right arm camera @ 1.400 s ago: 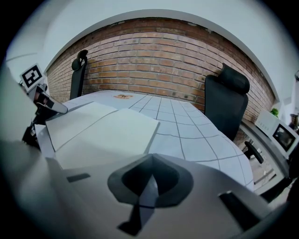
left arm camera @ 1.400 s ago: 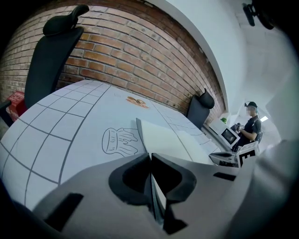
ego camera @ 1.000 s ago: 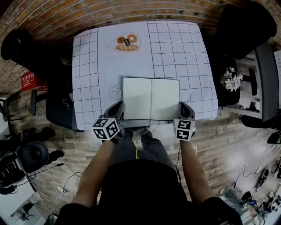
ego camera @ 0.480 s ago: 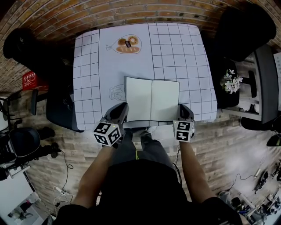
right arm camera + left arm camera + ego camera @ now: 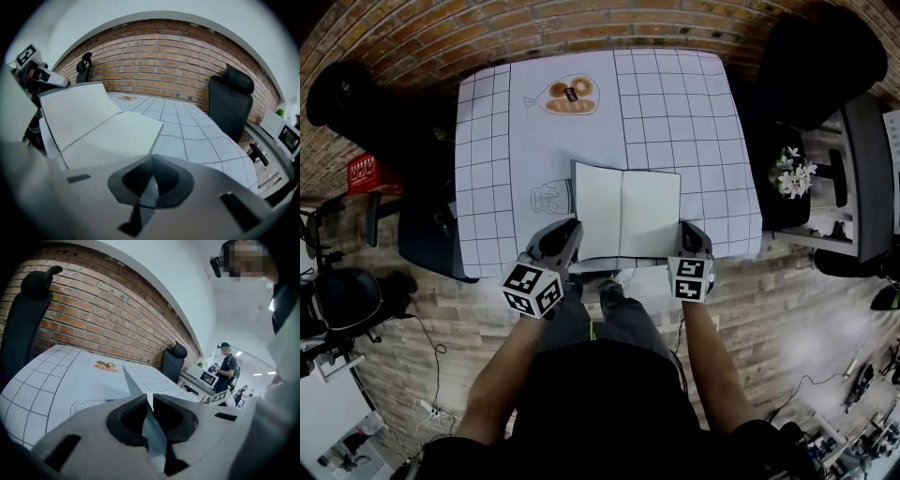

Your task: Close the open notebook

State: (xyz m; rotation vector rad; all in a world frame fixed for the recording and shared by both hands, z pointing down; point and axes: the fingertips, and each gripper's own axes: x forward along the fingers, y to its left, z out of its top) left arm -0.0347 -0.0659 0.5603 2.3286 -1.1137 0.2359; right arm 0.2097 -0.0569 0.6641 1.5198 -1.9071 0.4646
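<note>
Left gripper (image 5: 566, 236) and right gripper (image 5: 690, 238): jaws pinched shut on notebook (image 5: 626, 211) edges
Your left hold is thin: swing over fast and it slips or tears.

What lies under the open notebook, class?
The gridded table cover shows around the notebook, so the notebook rests on that; anything directly beneath its pages is covered.
</note>
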